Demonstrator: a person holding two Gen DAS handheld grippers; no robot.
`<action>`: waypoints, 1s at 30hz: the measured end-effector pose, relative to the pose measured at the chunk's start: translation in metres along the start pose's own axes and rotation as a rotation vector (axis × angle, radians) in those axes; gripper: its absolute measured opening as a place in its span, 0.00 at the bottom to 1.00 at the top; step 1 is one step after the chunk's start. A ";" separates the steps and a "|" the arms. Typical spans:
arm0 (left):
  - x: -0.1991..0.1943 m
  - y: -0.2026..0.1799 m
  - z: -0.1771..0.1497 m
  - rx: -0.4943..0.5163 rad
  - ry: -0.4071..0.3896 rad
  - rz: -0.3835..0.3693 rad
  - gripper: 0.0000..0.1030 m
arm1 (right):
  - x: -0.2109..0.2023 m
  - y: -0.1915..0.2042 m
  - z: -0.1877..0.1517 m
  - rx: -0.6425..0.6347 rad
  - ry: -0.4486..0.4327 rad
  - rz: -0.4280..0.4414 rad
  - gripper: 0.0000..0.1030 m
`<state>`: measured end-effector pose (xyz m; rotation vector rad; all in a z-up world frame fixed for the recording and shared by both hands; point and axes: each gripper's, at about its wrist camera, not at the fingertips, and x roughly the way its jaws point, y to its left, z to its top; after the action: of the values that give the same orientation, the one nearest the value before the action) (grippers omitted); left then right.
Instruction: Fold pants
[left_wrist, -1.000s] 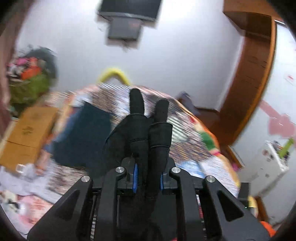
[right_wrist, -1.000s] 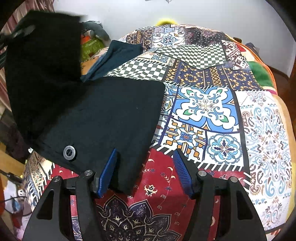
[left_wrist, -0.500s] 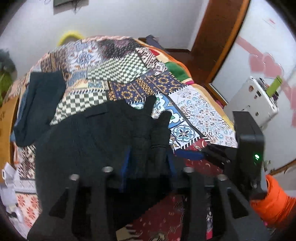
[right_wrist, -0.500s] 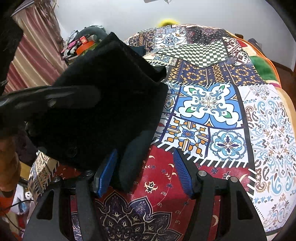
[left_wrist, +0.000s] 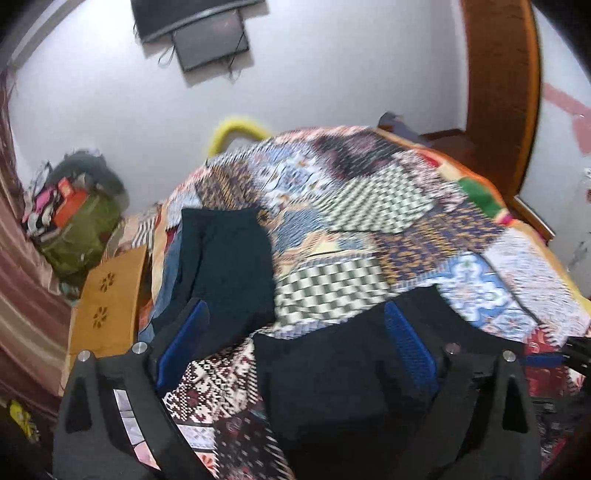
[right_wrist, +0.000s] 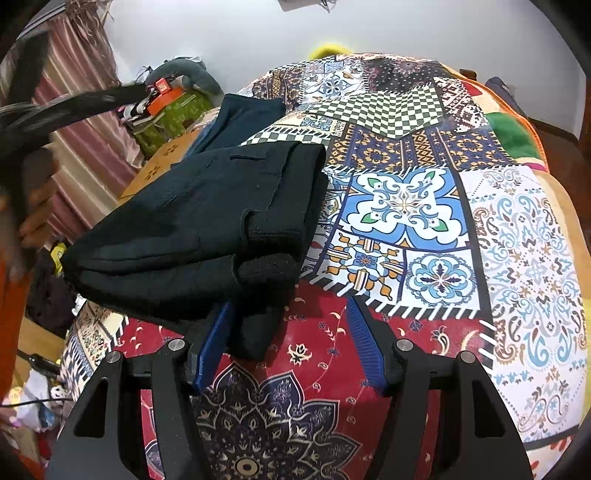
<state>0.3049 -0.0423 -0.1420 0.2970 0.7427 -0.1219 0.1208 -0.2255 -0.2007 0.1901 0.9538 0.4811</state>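
The black pants (right_wrist: 207, 225) lie folded in a thick stack on the patchwork bedspread (right_wrist: 406, 206); a corner of them hangs between the fingers of my right gripper (right_wrist: 288, 350), which is open and empty just in front of the stack. In the left wrist view the same black pants (left_wrist: 332, 376) lie under and between the fingers of my left gripper (left_wrist: 295, 343), which is open and holds nothing. The left gripper's arm shows blurred at the upper left of the right wrist view.
A second dark teal folded garment (left_wrist: 225, 266) lies on the bed's left side, also in the right wrist view (right_wrist: 240, 118). A wooden stand (left_wrist: 107, 299) and a green bag (left_wrist: 77, 229) sit left of the bed. A wooden door (left_wrist: 498, 92) stands at right.
My left gripper has let go of the pants and opened; the lifted part now lies folded over on the stack. The left gripper has pulled back and tilted up. The right gripper stayed put.
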 end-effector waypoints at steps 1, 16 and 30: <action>0.012 0.006 0.001 -0.008 0.023 -0.001 0.94 | -0.003 0.000 0.000 0.001 -0.003 -0.003 0.57; 0.133 0.047 -0.076 -0.043 0.369 -0.025 0.95 | -0.022 -0.001 0.004 0.009 -0.052 -0.075 0.57; 0.014 0.051 -0.155 -0.159 0.373 -0.080 0.95 | -0.050 0.029 0.006 -0.045 -0.130 -0.039 0.65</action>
<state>0.2254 0.0542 -0.2480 0.1384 1.1286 -0.0832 0.0929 -0.2232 -0.1499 0.1596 0.8170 0.4487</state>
